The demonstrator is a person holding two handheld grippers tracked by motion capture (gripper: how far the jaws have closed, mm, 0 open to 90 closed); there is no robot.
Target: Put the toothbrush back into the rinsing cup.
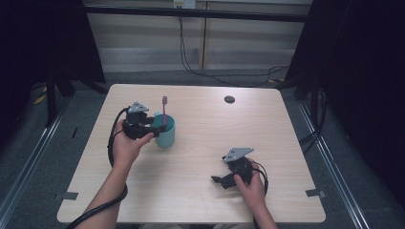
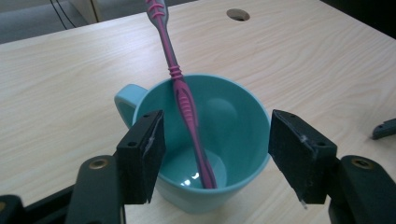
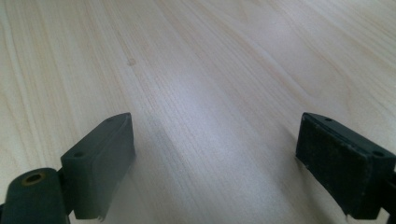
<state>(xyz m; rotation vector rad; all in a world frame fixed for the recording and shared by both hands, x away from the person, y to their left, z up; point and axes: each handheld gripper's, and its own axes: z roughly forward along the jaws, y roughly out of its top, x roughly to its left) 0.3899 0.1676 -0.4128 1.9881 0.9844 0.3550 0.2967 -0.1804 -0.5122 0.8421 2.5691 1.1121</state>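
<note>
High view: left gripper (image 1: 160, 128) held at teal mug (image 1: 165, 133) with pink toothbrush (image 1: 165, 109), left of table (image 1: 200, 191) centre; right gripper (image 1: 217, 180) over bare wood near the front edge.
Left gripper view: jaws parted wide beside the mug rim, nothing gripped.
Right gripper view: jaws spread wide, empty.

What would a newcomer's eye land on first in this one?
The pink toothbrush standing tilted in the teal mug on the left half of the table, its head up above the rim. Next, the left gripper, whose jaws stand apart on either side of the mug without touching the toothbrush. The right gripper is open over bare wood near the front right.
</note>
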